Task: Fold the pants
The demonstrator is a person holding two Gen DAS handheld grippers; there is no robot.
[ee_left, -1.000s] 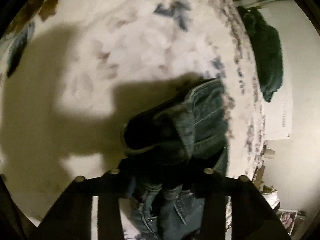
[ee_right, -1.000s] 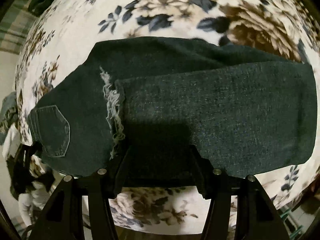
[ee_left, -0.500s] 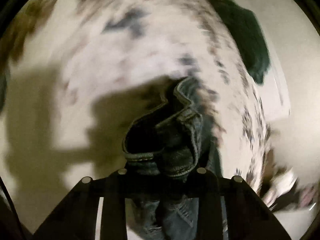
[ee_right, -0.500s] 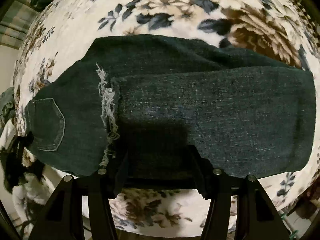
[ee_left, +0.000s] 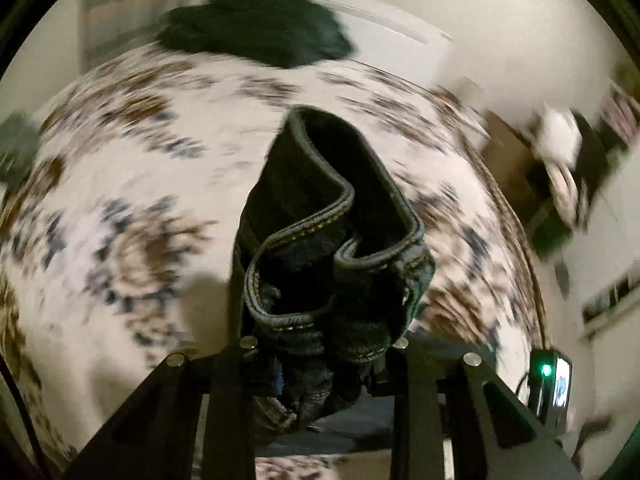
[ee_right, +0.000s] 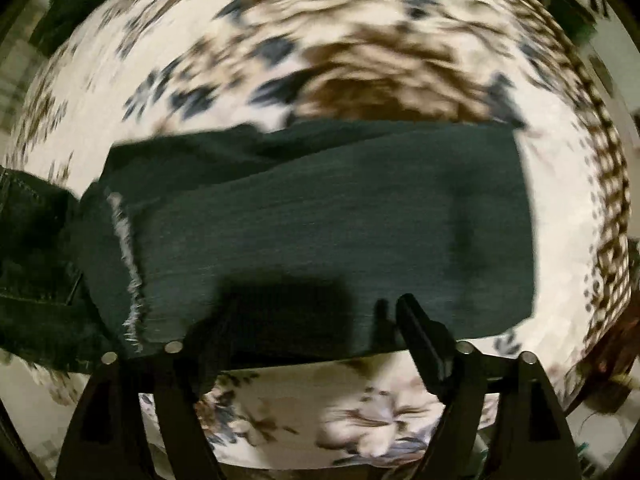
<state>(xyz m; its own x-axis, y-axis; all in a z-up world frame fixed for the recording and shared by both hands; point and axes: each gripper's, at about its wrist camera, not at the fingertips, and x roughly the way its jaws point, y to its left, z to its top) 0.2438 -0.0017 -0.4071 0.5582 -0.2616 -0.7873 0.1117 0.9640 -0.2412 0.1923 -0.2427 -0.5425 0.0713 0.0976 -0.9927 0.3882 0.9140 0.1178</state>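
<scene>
Lifted further, pants (ee_right: 320,232) lie lengthwise left-right, waistband (ee_left: 340,216) raised.

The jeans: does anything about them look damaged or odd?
Yes. The jeans have a frayed edge with pale loose threads at a leg end, near the left of the right wrist view. Blur hides finer detail.

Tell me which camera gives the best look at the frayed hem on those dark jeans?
The right wrist view. There the frayed hem runs as a pale ragged strip across the folded jeans lying on the floral bedspread. The left wrist view shows only the bunched waistband held in the left gripper; no fraying appears.
</scene>
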